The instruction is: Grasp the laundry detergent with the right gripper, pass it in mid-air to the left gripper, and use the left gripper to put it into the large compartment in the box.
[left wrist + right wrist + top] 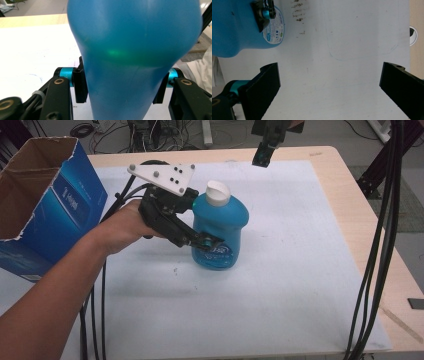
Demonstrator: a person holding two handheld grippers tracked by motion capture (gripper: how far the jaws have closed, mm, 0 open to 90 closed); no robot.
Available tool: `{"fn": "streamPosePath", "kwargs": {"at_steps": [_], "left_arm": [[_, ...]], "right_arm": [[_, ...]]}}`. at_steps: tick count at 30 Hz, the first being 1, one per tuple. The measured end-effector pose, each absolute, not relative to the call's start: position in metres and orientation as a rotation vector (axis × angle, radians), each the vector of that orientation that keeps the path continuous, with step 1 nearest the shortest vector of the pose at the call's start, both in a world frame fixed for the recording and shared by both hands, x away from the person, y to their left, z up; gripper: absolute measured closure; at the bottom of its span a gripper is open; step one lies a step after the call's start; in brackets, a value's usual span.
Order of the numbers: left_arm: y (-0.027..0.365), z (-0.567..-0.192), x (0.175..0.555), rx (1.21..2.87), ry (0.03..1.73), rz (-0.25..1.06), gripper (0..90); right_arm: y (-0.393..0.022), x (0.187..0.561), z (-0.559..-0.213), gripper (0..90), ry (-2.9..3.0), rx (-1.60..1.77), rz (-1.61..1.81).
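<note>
The blue bottle is held upright over the white mat, nearer to the left edge of the tabletop, beside the open cardboard box. It is pinched at its waist by the left gripper, probably so that it can be carried into the box. The right gripper is kept spread wide above the mat, with nothing between its jaws.

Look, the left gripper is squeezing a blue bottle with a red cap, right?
Not quite: the cap is white, not red, as the high view shows. The left gripper is indeed squeezing the blue bottle.
</note>
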State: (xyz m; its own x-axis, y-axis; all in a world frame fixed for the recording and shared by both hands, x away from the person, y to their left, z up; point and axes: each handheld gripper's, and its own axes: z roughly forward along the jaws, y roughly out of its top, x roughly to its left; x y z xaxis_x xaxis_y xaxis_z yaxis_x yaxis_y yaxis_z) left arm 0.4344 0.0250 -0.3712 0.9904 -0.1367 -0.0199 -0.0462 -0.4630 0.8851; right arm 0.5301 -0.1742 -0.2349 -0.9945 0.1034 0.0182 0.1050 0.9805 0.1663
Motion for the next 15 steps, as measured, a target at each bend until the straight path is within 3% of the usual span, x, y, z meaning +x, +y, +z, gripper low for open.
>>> {"fn": "streamPosePath", "kwargs": {"at_steps": [15], "left_arm": [[0.0192,-0.3814,0.4336,2.081,-0.151,-0.143,45.3]], "right_arm": [[-0.1763,0.5313,-0.2362,2.5,-3.113,-0.172,-0.262]]}}
